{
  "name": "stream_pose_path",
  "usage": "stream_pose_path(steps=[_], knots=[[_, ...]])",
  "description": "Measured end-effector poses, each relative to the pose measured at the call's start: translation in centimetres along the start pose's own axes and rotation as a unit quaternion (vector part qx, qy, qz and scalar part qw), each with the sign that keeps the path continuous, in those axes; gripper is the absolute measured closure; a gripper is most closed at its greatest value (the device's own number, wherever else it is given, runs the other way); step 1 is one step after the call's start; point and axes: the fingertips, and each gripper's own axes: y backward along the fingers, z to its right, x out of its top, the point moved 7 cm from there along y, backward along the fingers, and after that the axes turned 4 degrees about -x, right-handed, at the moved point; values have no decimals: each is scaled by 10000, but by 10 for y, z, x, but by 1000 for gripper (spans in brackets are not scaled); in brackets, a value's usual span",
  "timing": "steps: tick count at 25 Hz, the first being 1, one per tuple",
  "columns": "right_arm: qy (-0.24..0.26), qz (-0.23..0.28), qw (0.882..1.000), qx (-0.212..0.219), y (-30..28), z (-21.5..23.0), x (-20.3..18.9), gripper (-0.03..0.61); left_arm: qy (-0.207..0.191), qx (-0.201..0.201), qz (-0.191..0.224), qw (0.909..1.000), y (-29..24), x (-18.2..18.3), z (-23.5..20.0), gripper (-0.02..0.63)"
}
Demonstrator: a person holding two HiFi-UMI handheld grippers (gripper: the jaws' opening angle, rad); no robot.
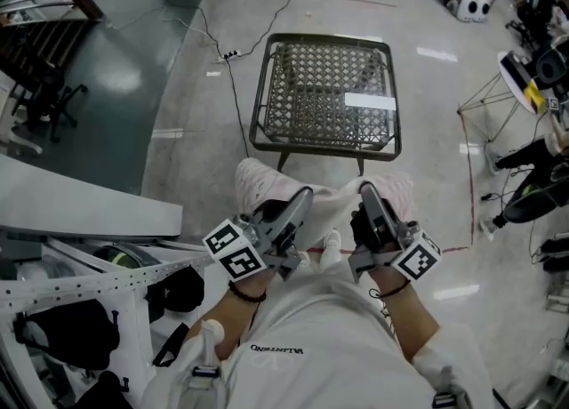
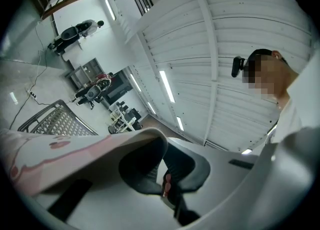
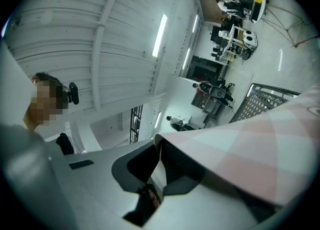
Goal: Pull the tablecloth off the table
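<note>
The pink and white checked tablecloth (image 1: 267,181) is off the table and bunched in front of my chest. My left gripper (image 1: 299,204) is shut on one edge of it, and my right gripper (image 1: 371,199) is shut on another. Both are raised and tilted upward, close to my body. In the left gripper view the tablecloth (image 2: 60,154) drapes over the left gripper (image 2: 162,166). In the right gripper view the tablecloth (image 3: 260,149) runs from the right gripper (image 3: 159,166) out to the right. The metal-framed table (image 1: 262,100) with its woven mesh top stands bare ahead of me.
A cable (image 1: 233,87) and a power strip (image 1: 229,55) lie on the floor left of the table. White racking (image 1: 80,292) stands close at my left. A red tape line (image 1: 471,185) and equipment (image 1: 533,69) are to the right. A black chair (image 1: 40,87) is far left.
</note>
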Motion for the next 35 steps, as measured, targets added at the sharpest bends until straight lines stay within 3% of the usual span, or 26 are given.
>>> stream_pose_path(steps=[35], knots=[[-5, -18, 10000, -96, -1, 2, -4, 560, 4, -32, -43, 10000, 2, 1, -3, 609]])
